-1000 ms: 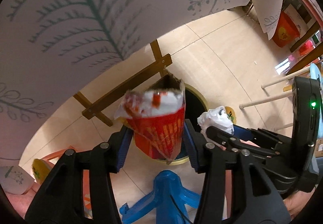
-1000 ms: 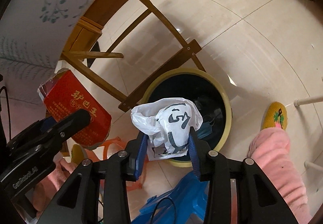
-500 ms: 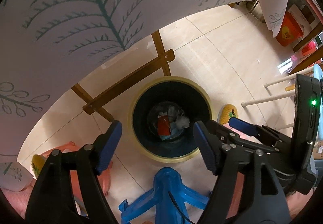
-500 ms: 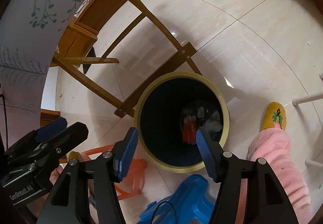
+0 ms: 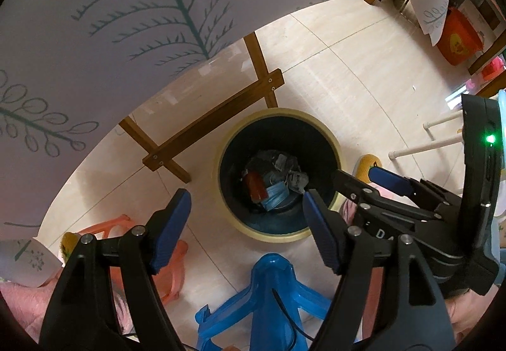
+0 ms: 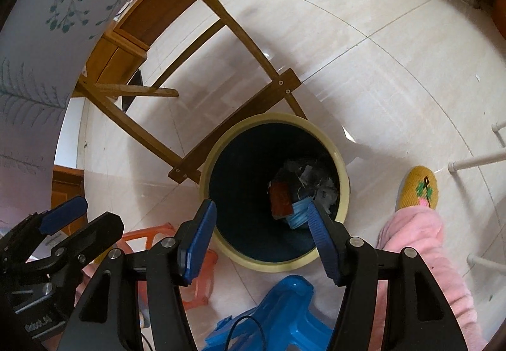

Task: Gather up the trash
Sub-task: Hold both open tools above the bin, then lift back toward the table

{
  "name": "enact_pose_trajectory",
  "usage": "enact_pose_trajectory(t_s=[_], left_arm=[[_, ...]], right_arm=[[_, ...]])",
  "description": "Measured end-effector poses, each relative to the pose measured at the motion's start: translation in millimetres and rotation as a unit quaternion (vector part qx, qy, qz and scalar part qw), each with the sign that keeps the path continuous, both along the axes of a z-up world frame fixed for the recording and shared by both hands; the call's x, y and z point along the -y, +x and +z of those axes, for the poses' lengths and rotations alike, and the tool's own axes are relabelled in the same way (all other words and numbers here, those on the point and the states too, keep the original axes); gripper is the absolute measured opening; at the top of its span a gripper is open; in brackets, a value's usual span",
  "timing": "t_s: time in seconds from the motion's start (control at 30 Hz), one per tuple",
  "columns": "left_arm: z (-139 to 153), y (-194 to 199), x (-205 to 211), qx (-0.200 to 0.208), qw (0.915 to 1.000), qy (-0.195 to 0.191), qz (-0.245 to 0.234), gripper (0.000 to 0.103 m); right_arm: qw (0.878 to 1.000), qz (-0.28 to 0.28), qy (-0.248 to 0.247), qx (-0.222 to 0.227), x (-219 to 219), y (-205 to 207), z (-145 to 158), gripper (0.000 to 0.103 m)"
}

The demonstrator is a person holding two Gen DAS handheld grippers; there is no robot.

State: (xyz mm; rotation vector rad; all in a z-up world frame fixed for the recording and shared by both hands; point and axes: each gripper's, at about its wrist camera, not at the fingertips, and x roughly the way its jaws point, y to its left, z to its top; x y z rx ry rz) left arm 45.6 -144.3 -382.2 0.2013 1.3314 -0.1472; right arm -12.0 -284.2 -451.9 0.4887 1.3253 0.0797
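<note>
Pale floor tiles surround the bin (image 5: 336,145) at frame centre, trash (image 5: 272,180) lying inside, while left gripper (image 5: 245,229) and right gripper (image 6: 257,235) gape wide and empty above it, so this drop looks done.

Lots of background stuff here. A pale tablecloth (image 5: 132,34) printed with green ferns and sprigs hangs over the far left, and under it a wooden folding table frame (image 6: 221,116) spreads its crossed legs on the shiny beige tile floor (image 6: 379,66). Near the bottom edge sits a blue plastic stool (image 5: 268,297), with an orange plastic stool (image 6: 189,262) just to its left. On the right there's a yellow knitted slipper (image 6: 419,189) with a pink fuzzy trouser leg (image 6: 423,256) above it. White tube rails (image 6: 474,161) poke in from the right. Far right, an orange-red bag (image 5: 458,40) stands on the floor.
</note>
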Motion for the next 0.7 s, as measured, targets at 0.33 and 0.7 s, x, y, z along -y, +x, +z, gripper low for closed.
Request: enact_pose_trajectory(t_s=[0.33,0.7], left_arm=[[32.6,-14.5,-6.2,0.012,0.9999,0.001,-0.003,0.071],[97.2,-39.6,-19.1,0.059,0.9978,-0.028,0.001,0.07]], right_arm=[[0.998,0.017,-0.015,0.051,-6.4,-7.4,36.9,0.061],[0.994,0.026,-0.025,0.102,-14.6,-40.9,114.8,0.061]])
